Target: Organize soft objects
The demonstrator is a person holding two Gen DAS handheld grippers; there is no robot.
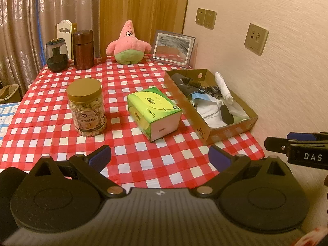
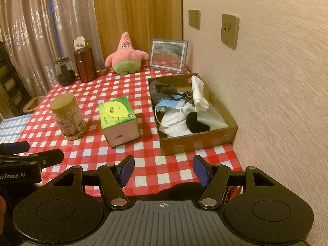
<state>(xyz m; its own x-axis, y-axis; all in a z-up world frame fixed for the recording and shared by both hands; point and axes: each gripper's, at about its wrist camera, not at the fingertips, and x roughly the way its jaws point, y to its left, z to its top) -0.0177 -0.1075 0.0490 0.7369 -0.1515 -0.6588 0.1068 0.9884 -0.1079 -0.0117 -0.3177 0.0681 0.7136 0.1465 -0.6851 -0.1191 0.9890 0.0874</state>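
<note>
A cardboard box lies along the wall on the right of the checked table. Inside it are soft things: white cloth, a blue face mask, dark fabric, a rolled white cloth. A pink star plush toy sits upright at the far edge. My left gripper hovers open over the near table edge, nothing between its blue pads. My right gripper is open and empty too, just short of the box.
A green tissue box and a jar of nuts stand mid-table. At the back are a brown canister, a dark glass jar and a framed picture. The wall runs along the right.
</note>
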